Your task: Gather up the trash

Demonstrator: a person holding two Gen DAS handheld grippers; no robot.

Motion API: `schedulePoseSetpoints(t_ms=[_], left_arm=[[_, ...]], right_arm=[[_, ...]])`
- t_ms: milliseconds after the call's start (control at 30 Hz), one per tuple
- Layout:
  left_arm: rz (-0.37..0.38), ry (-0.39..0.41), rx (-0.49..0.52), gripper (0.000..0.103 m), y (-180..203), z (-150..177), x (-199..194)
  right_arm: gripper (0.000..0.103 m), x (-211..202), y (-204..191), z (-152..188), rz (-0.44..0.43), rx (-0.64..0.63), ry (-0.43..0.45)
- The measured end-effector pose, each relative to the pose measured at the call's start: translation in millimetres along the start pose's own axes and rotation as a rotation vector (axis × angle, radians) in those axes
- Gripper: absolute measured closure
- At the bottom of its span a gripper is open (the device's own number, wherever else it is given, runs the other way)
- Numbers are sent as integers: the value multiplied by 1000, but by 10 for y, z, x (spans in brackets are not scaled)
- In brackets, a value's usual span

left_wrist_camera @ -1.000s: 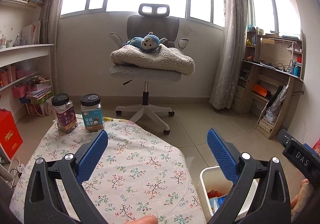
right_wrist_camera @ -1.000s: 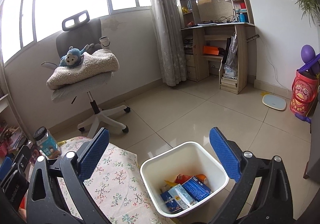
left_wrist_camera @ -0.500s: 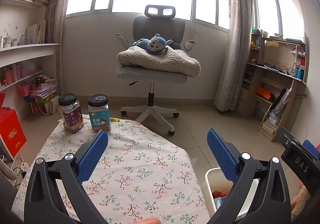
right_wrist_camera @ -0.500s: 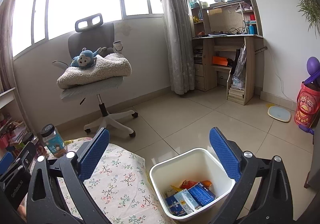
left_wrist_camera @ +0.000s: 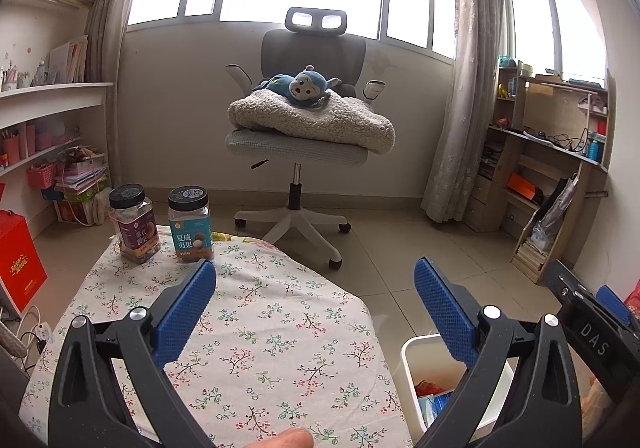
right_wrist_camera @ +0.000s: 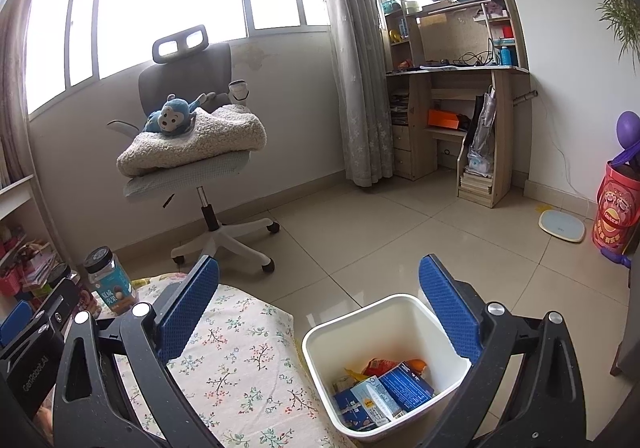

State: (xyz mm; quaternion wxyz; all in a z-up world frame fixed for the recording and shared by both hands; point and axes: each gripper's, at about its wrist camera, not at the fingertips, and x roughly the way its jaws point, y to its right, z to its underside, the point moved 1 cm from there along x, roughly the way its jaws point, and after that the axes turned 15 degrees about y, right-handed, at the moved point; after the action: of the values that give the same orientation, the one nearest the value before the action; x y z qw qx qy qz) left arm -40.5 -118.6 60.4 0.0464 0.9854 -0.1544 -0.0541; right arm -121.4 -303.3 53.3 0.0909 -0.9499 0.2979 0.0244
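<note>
A white trash bin (right_wrist_camera: 320,340) stands on the floor by the table's right edge and holds blue cartons (right_wrist_camera: 404,386) and orange wrappers (right_wrist_camera: 380,364). Its rim also shows in the left wrist view (left_wrist_camera: 408,348). My left gripper (left_wrist_camera: 315,280) is open and empty above the flowered tablecloth (left_wrist_camera: 260,328). My right gripper (right_wrist_camera: 319,280) is open and empty above the bin and the table's corner. Two jars stand at the table's far edge: a purple-label jar (left_wrist_camera: 134,224) and a teal-label jar (left_wrist_camera: 191,224); the teal one also shows in the right wrist view (right_wrist_camera: 110,280).
A grey office chair (left_wrist_camera: 296,143) with a fleece blanket and blue plush monkey (left_wrist_camera: 300,85) stands beyond the table. A wooden desk with shelves (right_wrist_camera: 460,119) is at the right wall. A scale (right_wrist_camera: 562,226) and red drum (right_wrist_camera: 614,207) sit on the tiled floor.
Both grippers have risen and tilted up a little, so the table and bin sit lower in view. Both stay open and empty.
</note>
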Motion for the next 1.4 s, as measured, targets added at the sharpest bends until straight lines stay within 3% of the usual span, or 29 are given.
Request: schedulePoseSetpoints(t_ms=[1400], left_arm=[[2, -6, 25, 7, 37, 76, 52]], right_arm=[[7, 22, 20, 36, -12, -18, -16]])
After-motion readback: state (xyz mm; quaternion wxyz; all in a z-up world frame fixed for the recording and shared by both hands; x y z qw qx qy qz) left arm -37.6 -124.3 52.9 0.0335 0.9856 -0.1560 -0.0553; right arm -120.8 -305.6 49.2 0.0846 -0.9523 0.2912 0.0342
